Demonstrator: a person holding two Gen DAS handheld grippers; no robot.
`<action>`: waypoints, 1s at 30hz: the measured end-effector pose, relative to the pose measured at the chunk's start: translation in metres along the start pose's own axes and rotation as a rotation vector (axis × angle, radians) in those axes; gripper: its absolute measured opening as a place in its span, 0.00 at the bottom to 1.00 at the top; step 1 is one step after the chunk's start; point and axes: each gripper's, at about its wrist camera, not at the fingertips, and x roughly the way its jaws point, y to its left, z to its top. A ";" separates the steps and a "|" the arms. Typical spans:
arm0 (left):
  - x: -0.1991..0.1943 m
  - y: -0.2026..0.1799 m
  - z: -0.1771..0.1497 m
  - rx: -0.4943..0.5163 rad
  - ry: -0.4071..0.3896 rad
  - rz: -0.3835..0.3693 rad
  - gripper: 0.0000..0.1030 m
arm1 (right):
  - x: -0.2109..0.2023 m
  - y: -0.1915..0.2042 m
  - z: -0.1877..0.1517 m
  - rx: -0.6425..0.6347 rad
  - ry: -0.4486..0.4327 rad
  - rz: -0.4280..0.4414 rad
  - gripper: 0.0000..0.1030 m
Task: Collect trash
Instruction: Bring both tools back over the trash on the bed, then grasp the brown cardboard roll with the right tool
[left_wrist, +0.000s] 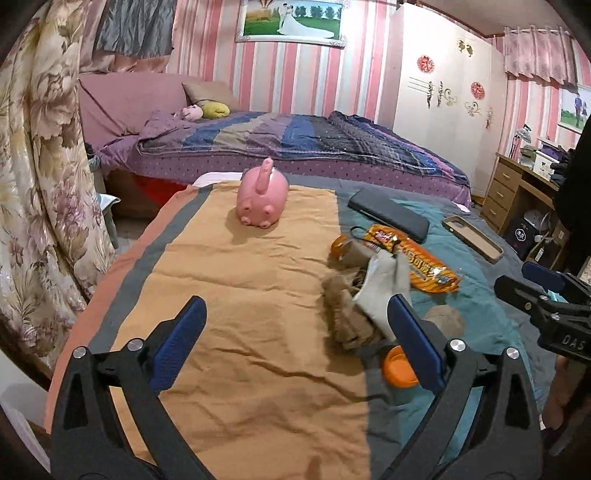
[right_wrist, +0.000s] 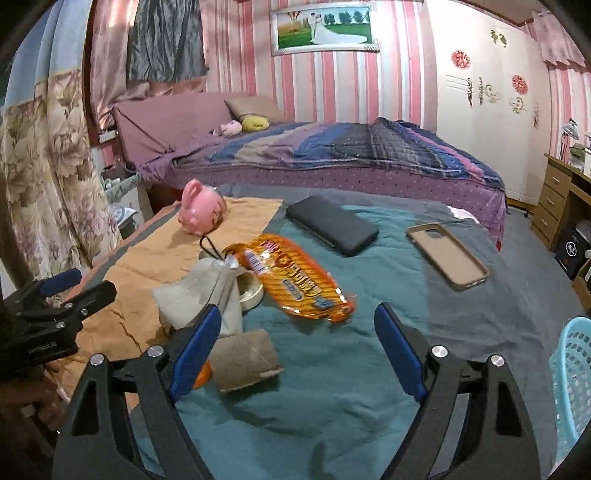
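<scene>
Ahead of our left tongs (left_wrist: 297, 334) we see bare orange cloth (left_wrist: 240, 314). Crumpled paper (left_wrist: 376, 291) crowds their right finger. Bare teal cloth (right_wrist: 332, 369) lies between our right tongs (right_wrist: 297, 345).

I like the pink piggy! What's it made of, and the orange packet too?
The pink piggy looks like hard glazed ceramic or plastic: smooth, with shiny highlights. The orange packet looks like thin glossy plastic film: crinkly, reflective, with a crimped end.

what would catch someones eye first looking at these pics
Probably the pink piggy bank lying at the far end of the orange cloth. Next, the bright orange snack wrapper on the teal cloth, beside a heap of crumpled paper. Both tools, left and right, hang open over the table.
</scene>
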 end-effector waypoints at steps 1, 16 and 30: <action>0.001 0.004 0.000 -0.002 0.004 -0.003 0.93 | 0.003 0.002 0.000 0.002 0.008 0.004 0.81; 0.010 0.007 -0.005 -0.015 0.049 -0.008 0.93 | 0.017 0.008 -0.003 -0.021 0.066 -0.007 0.81; 0.015 0.003 -0.011 -0.024 0.093 -0.021 0.93 | 0.057 0.041 -0.016 -0.112 0.207 0.006 0.80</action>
